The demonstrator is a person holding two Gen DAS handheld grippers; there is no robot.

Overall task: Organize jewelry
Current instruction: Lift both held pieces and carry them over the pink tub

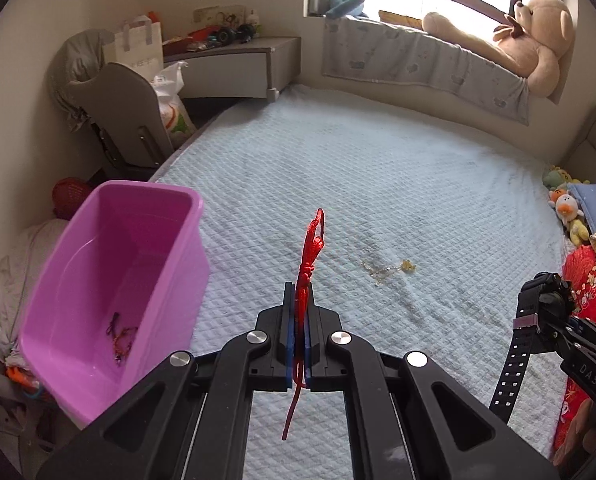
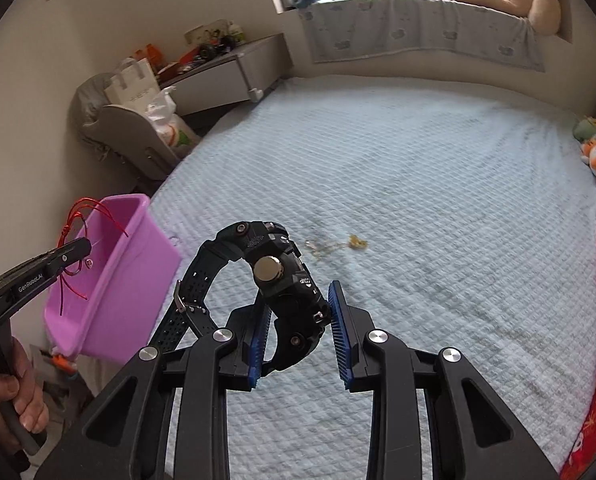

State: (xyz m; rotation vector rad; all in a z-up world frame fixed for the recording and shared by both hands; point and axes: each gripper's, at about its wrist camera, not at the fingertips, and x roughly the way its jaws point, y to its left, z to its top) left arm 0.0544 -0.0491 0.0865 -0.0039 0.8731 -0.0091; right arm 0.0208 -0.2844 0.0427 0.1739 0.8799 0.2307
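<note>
Quilted, matt cloth bedspread [image 1: 377, 184] showing a waffle texture; smooth, glossy plastic bin [image 1: 110, 288] reflecting light; braided red cord [image 1: 307, 276] looking fibrous; matt black watch [image 2: 286, 280] carrying a perforated rubbery strap and a shiny metal buckle.

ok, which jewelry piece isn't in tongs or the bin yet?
The gold chain, lying loose on the blue bedspread. The red cord and black watch are held; a beaded piece already sits in the pink bin.

"GenRoboAI" in white on left gripper [image 2: 74, 254] arm, beside the purple bin [image 2: 138, 264], "DAS" in faint letters on right gripper [image 1: 553, 320] body, watch markings unreadable
</note>
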